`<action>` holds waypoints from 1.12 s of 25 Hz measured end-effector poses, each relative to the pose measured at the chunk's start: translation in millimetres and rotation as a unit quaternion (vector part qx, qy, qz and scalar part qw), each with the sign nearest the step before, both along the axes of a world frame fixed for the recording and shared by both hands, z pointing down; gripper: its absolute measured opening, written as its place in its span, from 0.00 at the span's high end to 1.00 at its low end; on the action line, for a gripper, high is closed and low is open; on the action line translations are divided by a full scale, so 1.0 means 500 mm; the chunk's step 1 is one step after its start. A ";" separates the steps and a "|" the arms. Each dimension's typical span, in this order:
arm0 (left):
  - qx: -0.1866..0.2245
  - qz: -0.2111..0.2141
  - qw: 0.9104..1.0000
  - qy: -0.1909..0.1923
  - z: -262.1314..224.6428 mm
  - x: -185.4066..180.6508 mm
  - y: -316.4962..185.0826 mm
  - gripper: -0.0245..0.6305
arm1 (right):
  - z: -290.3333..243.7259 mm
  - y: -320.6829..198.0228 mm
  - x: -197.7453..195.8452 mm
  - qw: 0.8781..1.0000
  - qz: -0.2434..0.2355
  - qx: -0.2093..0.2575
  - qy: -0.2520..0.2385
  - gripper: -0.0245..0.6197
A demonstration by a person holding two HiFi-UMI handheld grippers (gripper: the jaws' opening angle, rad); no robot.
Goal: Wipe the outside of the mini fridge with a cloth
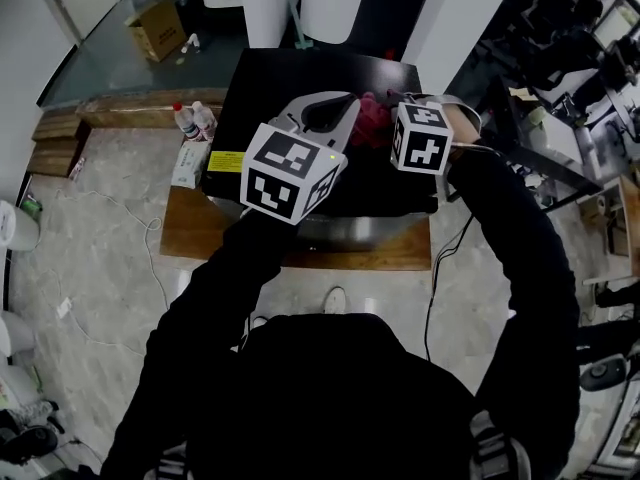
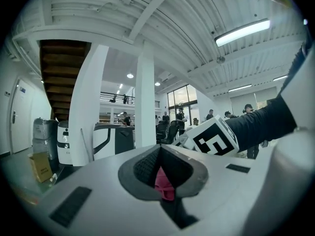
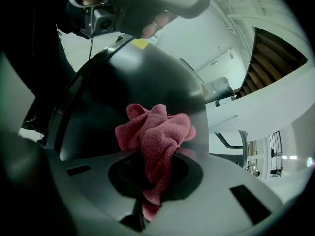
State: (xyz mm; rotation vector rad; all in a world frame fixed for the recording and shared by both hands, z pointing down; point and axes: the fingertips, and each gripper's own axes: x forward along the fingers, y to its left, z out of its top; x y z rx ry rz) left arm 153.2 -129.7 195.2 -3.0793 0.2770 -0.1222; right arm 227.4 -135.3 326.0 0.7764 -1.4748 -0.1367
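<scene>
Pale marbled floor (image 1: 90,278) spreads round a low wooden bench (image 1: 190,236), and on that bench stands the mini fridge (image 1: 300,73), seen from above as a glossy black top. A yellow label (image 1: 224,160) sits near its front left corner. Just beside the fridge's left edge stand two small bottles (image 1: 195,118), with a white carton (image 1: 189,164) in front of them. A cardboard box (image 1: 157,30) lies well apart on the grey floor beyond.

The person stands at the front of the fridge with both arms reaching over its top. The right gripper (image 3: 147,173) is clenched on the cloth (image 3: 155,132), a pink one (looped, towel-like weave). One strip runs down between the jaws and the rest bunches up beyond them against the dark top. From the head view the cloth lies toward the back of the top, between the left gripper's jaws and the right gripper's marker cube (image 1: 422,136).

The left gripper (image 2: 161,156) is held level above the fridge, its jaws drawn together at the tips. A sliver of pink shows in the slot between them. Whether it is nipped there or merely lies below cannot be told.
</scene>
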 end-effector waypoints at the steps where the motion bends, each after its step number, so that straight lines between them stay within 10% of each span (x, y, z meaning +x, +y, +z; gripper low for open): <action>1: -0.001 0.008 1.000 0.001 0.003 -0.016 0.006 0.96 | 0.001 0.015 -0.023 1.000 0.002 -0.003 0.001 0.91; 16: -0.020 0.098 0.995 0.016 0.010 -0.203 0.085 0.96 | -0.014 0.182 -0.256 0.997 0.065 -0.041 -0.028 0.91; 28: 0.017 0.006 0.999 0.039 -0.053 -0.351 -0.095 0.96 | -0.200 -0.039 -0.332 0.994 0.030 0.092 -0.050 0.90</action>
